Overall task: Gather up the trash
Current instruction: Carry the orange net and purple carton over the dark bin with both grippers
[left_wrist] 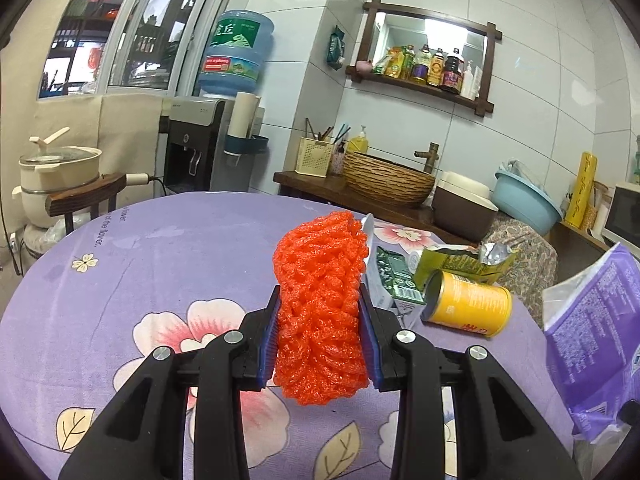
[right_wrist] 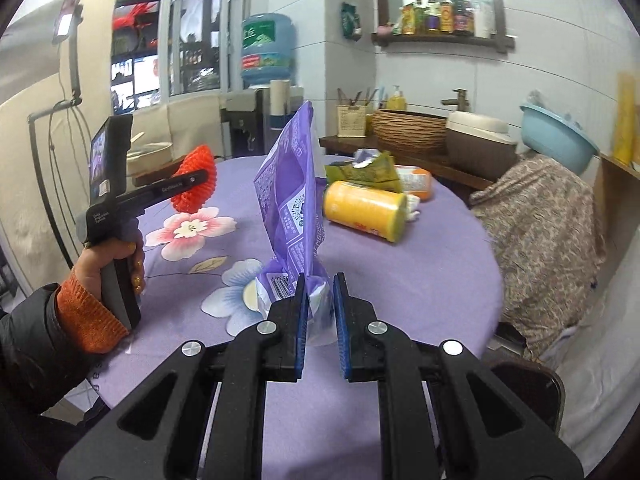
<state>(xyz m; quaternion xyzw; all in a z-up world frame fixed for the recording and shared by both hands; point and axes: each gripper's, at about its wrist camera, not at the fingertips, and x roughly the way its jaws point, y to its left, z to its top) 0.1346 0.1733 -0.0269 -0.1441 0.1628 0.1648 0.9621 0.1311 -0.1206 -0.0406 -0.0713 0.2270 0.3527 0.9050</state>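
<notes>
Bright indoor light, glare in mirror (left_wrist: 432,40); strong fisheye bend, dark corners; right view slightly blurred.

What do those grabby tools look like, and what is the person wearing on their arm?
Each tool is black plastic with two angled fingers, blue ribbed pads on the inner faces and round silver bolts at the joints: see the left tool and the right tool. The left one has a pistol-style handle with small white lettering and a boxy black top. The person's hand comes out of an orange knitted cuff under a dark jacket sleeve.

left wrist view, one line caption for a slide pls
Left gripper clamps an orange foam net above the floral tablecloth.
</notes>
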